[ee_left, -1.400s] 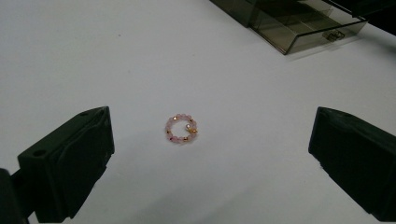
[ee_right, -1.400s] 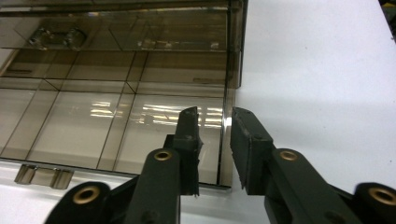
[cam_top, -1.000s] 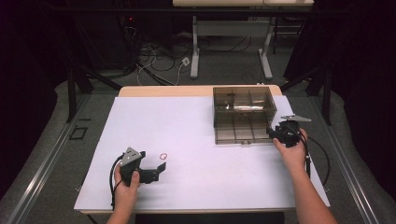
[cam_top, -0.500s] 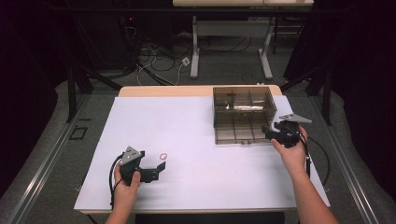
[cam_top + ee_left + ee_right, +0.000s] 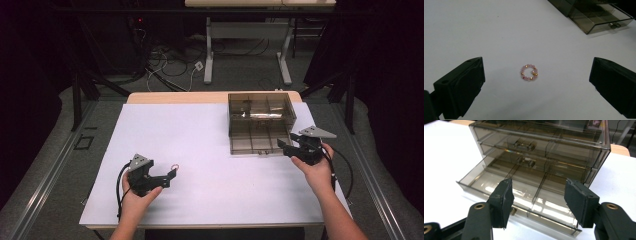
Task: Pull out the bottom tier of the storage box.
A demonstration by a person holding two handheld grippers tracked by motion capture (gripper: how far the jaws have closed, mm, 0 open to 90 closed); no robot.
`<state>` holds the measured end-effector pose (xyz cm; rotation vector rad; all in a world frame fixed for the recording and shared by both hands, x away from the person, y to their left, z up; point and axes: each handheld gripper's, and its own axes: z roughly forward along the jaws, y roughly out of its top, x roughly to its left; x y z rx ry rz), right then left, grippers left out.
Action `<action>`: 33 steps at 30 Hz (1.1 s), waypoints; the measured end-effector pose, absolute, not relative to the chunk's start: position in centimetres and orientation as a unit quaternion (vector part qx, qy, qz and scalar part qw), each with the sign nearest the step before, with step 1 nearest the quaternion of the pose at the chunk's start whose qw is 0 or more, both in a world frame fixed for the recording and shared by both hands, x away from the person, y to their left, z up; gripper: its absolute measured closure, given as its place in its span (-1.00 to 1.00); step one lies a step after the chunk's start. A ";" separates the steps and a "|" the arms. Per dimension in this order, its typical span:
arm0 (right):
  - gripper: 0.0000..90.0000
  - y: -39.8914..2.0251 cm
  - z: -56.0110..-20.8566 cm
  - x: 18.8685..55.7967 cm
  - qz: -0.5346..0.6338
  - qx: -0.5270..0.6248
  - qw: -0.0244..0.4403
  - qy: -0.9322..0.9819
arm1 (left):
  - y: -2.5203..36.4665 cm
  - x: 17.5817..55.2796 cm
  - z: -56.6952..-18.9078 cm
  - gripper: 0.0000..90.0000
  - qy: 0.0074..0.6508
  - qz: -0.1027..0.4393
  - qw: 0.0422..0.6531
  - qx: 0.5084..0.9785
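Note:
A small ring of pink and gold beads (image 5: pixel 529 72) lies on the white table cover (image 5: pixel 210 150). My left gripper (image 5: pixel 537 67) rests on the table, open, its jaws wide on either side of the ring (image 5: pixel 174 167) without touching it. At the back right stands a smoked clear drawer box (image 5: pixel 260 112) with its bottom drawer (image 5: pixel 519 187) pulled out. My right gripper (image 5: pixel 537 192) hovers just in front of that drawer. Its jaws have just been opening and nothing is between them. The drawer's small handle (image 5: pixel 514 211) sits below the left jaw.
The box's two upper drawers (image 5: pixel 524 145) are pushed in. The open drawer (image 5: pixel 255 145) is split into compartments that look empty. Cables trail from both grippers toward the table's near edge.
My right gripper has drawn back a little from the drawer front, toward the right, with its jaws wider apart. The left gripper and the bead ring have stayed where they were.

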<state>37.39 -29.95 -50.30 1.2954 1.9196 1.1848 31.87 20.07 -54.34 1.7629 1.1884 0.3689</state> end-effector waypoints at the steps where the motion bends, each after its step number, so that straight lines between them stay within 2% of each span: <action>1: -0.13 -29.9 -50.3 37.3 0.437 0.478 0.269 0.713 | 20.0 31.9 -54.2 -1.00 0.486 0.151 0.470 0.721; 7: -0.19 -29.9 -50.8 36.6 0.430 0.469 0.268 0.724 | 19.5 32.3 -53.8 -0.99 0.479 0.159 0.464 0.728; 12: -0.24 -30.1 -51.0 36.1 0.440 0.465 0.257 0.724 | 19.1 32.6 -53.6 -0.74 0.468 0.167 0.456 0.738; 33: -0.36 -29.1 -51.7 33.4 0.449 0.426 0.261 0.741 | 19.3 34.7 -53.2 -0.39 0.472 0.163 0.423 0.756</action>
